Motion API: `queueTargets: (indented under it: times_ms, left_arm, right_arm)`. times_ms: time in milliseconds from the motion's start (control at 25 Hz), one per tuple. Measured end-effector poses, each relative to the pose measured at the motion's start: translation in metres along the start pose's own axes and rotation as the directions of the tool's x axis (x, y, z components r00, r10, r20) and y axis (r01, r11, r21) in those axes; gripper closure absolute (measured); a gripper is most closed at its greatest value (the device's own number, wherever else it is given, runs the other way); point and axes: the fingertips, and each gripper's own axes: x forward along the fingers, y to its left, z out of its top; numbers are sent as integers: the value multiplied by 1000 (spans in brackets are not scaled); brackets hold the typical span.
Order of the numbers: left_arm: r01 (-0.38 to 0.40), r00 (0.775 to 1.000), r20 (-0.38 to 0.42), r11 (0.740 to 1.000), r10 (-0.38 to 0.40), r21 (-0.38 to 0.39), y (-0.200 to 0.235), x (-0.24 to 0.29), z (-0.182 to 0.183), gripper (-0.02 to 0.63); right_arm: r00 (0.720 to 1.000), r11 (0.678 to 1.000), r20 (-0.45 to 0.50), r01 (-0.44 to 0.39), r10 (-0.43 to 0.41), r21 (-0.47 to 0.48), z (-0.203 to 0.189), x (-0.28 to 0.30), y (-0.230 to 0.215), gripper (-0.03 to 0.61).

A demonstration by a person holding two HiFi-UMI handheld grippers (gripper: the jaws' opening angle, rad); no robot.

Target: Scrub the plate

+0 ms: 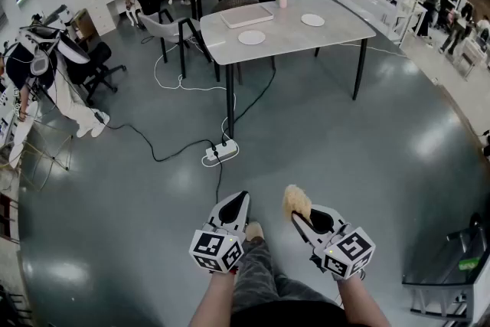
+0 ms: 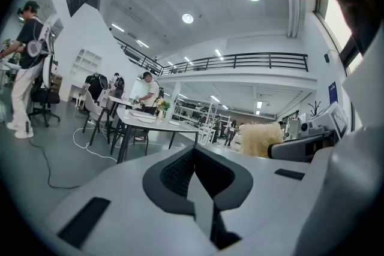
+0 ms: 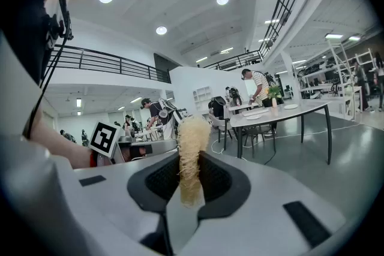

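White round plate (image 1: 251, 37) lies flat on the grey tabletop (image 1: 337, 28), far across the floor from you and well apart from both grippers. A second white round plate (image 1: 312, 20) lies further right on the same tabletop. Can't tell which one the task means.

Left hand-held gripper (image 1: 238, 201): jaws pressed together, nothing between them, aimed toward the tabletop.

Right hand-held gripper (image 1: 300, 218): clamped on a pale yellow fibrous scrub pad (image 1: 295, 201). The pad is held by its lower end and stands up out of the jaws.

Progress, judged: scrubbing not begun, pad nowhere near either plate.

Handling, judged:
- Plate looks like glazed ceramic, so stiff, smooth, probably slick, and it chips if knocked.
- It is light enough to skate on the tabletop once you push the pad across it.
- Steady it with the left hand-held gripper, which must be opened first. Take the rim on the side nearest you, one jaw over and one under, not the centre.
- Pad is soft and light and will fold under load. Press moderately and keep its free end on the plate face.
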Motion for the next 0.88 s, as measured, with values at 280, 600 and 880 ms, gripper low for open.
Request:
queueTargets:
  times_ms: [280,600,880]
  left_arm:
    - [-11,1000,-16,1000,11,-13,78,76,27,601]
    - [1,1000,-29,1000,-1,-20,154,144,71,600]
    - [11,1000,-15,998,-12,-56,198,174,85,601]
  right_arm:
    - [999,999,-29,-37,37,-10,29,99,-56,497]
    - [999,1000,-40,-15,14,-17,77,192,-110,497]
    - [998,999,-46,45,-46,-12,91,222,-144,497]
